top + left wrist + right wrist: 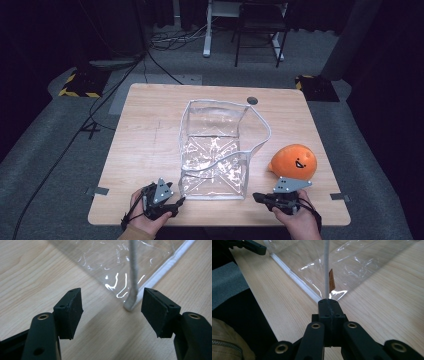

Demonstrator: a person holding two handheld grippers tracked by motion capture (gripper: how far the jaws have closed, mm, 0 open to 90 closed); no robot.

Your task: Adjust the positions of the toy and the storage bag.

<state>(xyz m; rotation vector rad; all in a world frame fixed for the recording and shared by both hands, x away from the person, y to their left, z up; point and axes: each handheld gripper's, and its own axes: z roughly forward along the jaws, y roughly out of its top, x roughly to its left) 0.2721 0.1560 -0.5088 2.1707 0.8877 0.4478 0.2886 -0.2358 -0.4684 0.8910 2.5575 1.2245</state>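
My left gripper stands spread at the clear bag's lower-left corner. My right gripper, lower right, is pressed together, empty.

A clear plastic bag with white piping stands open mid-table, its near edge by the table's front.

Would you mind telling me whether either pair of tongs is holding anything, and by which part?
Nothing is held. The left tongs stand open before the clear bag's near corner; the right tongs are shut, empty, at its other near corner.
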